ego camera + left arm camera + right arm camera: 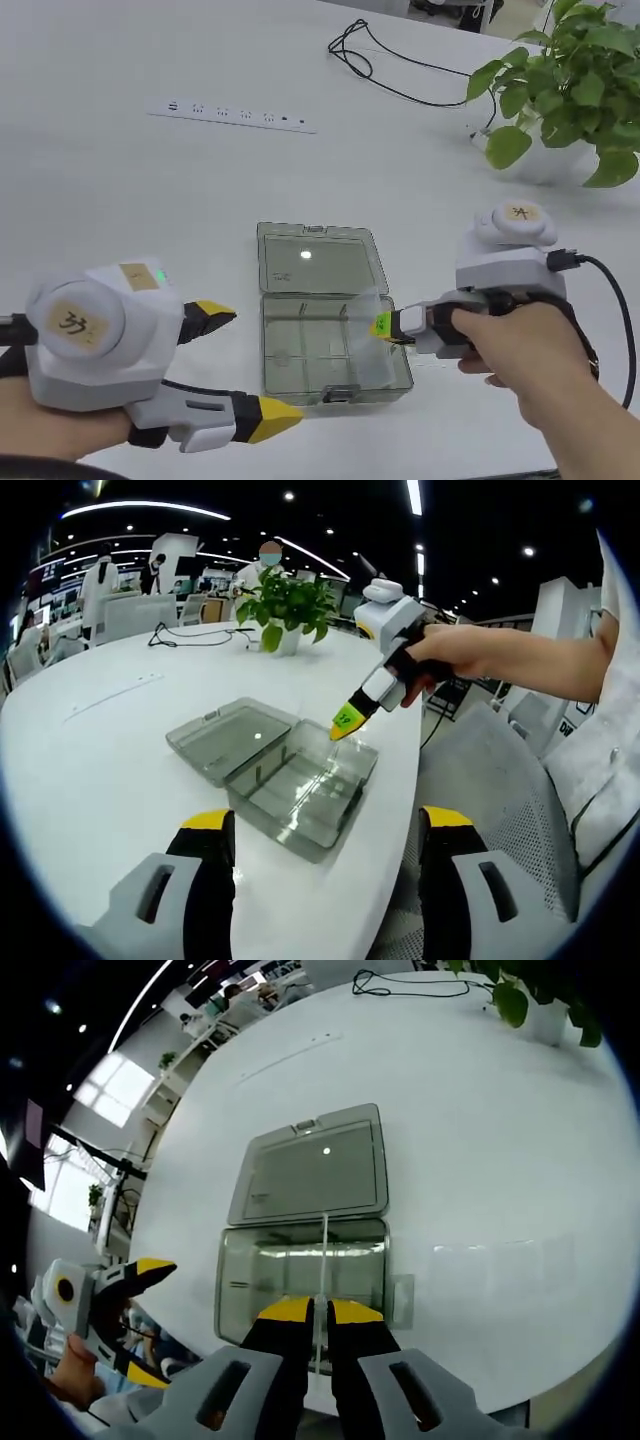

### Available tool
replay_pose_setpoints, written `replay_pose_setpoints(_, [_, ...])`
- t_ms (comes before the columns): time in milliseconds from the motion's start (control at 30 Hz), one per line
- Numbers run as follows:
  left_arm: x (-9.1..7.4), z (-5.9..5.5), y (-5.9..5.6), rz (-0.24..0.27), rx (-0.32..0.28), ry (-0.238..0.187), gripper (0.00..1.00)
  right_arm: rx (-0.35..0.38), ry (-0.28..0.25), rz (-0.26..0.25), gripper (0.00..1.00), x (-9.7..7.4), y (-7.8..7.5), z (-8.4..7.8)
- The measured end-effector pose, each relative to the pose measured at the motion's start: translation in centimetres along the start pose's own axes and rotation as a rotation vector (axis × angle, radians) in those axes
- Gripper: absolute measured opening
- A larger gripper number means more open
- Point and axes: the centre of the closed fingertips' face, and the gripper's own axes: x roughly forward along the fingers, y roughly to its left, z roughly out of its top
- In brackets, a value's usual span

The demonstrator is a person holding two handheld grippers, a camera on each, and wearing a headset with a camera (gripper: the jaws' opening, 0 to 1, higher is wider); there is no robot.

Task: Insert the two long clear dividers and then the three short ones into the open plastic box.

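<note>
Head view: a white table (pixel 120 200) holds an open box (pixel 300 393), its lid (pixel 320 262) laid flat behind the base.
Box: smoky clear plastic, near the table's front edge, between the two grippers.
Right gripper (pixel 383 325): held in a hand (pixel 530 350), reaching in from the right, its yellow tips over the right part of the base.
Right gripper state: jaws pressed together on a clear divider (pixel 372 355).
Divider: in the right gripper view it stands on edge as a thin line (pixel 324 1260), running from the jaws toward the hinge side, right of the base's middle; whether its lower edge is seated I cannot tell.
Left gripper (pixel 258 364): at the box's left front corner, touching nothing.
Left gripper state: jaws spread wide, with nothing between them; in the left gripper view the box shows between them.
Box floor: faint lines cross it; dividers or moulded ribs, I cannot tell.
Right gripper view: the left gripper (pixel 150 1322) sits at lower left, well apart from the box wall (pixel 228 1280).
Far side: a power strip (pixel 232 115) and a black cable (pixel 400 70) lie on the table.
Far right corner: a plant (pixel 570 80).
</note>
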Motion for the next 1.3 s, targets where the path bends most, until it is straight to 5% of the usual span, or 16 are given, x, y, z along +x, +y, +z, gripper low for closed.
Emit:
replay_pose_setpoints(367, [0.0, 0.1, 0.0, -0.003, -0.004, -0.003, 0.75, -0.011, -0.004, -0.005, 0.07, 0.2, -0.1, 0.1])
replay_pose_setpoints(667, [0.0, 0.1, 0.0, -0.002, -0.008, 0.000, 0.75, -0.122, 0.008, -0.039, 0.07, 0.6, 0.8, 0.2])
replay_pose_setpoints(1300, [-0.1, 0.0, 0.2, 0.006, -0.015, 0.004, 0.74, -0.206, 0.029, -0.007, 0.09, 2.5, 1.1, -0.4])
